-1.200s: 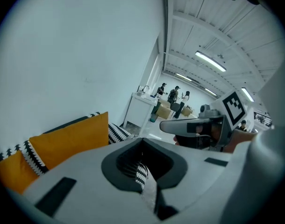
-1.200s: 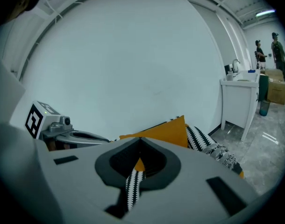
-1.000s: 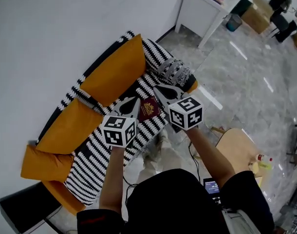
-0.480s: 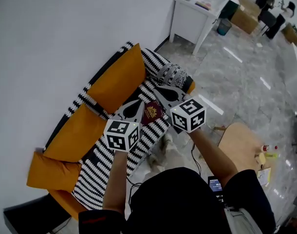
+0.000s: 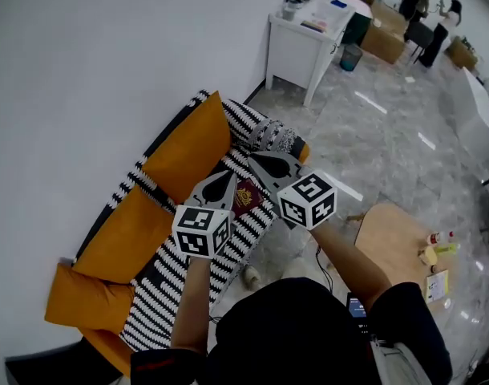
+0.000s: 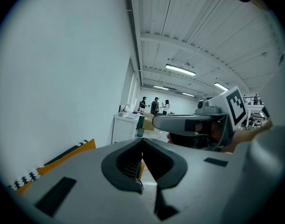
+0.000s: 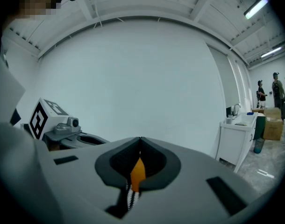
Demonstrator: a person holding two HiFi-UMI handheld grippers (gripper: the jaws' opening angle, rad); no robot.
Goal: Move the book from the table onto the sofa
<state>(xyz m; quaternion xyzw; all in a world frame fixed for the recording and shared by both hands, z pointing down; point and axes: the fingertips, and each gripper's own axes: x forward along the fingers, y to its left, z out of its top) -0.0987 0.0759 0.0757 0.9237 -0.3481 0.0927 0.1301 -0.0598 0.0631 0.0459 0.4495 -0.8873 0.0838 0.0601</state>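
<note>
Left hand-held gripper (image 5: 225, 178) and right hand-held gripper (image 5: 254, 160) sit side by side at frame centre, each with its jaws closed together on nothing. Between them in the head view, the dark red book (image 5: 246, 196) lies on the striped sofa (image 5: 168, 283) seat.

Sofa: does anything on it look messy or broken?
Nothing stands out. The red book lies closed on the striped sofa seat, near its front edge, and the orange cushions stand neatly along the back.
</note>
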